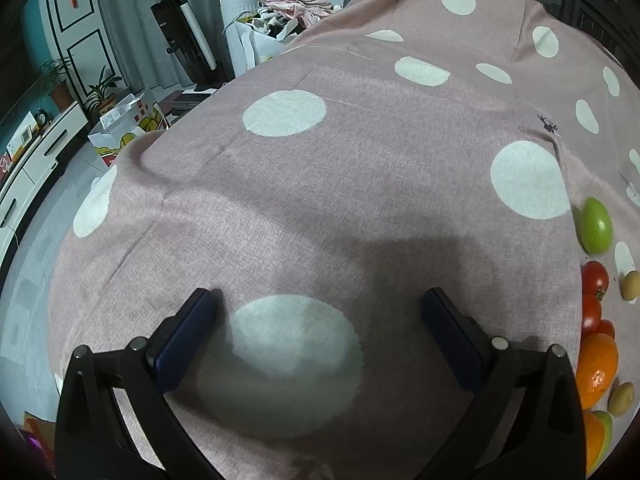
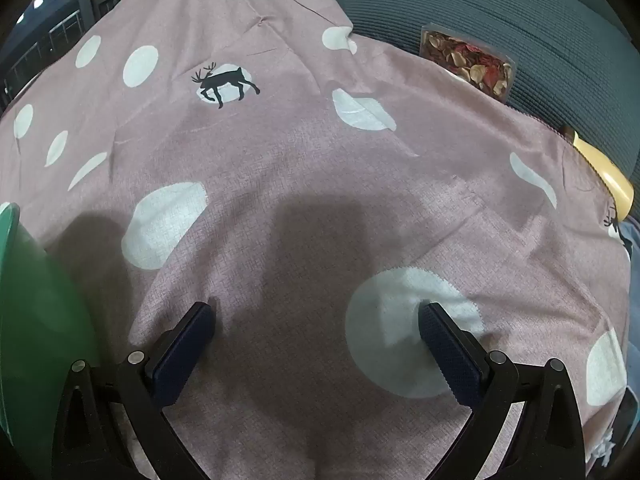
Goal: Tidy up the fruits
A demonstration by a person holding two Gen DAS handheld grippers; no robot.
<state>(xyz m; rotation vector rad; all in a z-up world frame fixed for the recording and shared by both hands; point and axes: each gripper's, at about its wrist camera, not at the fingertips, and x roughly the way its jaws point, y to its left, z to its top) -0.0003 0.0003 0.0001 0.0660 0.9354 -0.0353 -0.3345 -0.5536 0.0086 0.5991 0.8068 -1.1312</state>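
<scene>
Off to the right edge of my left view, the fruits sit in a loose column on the pink dotted cloth [image 1: 360,200]: a green apple [image 1: 596,226], 2 or 3 red tomatoes [image 1: 595,278], an orange [image 1: 596,370] and 2 small brown fruits, probably kiwis [image 1: 630,285]. Both the left tongs [image 1: 320,340] and the right tongs [image 2: 316,344] hang released, spread wide over bare cloth and grasping nothing. A green bowl [image 2: 36,320] fills the left edge of my right view, and I judge that is where the fruits go.

To start well, I would swing the left tongs right until 1 fruit sits centred between the pads, then come down and close gently; the tomatoes look soft, so a light squeeze suits them.

Much is cut off. Fruit at the bottom right corner is only a sliver, the bowl's inside is out of sight, and neither view shows bowl and fruits together, so I cannot tell how far apart they are.
</scene>
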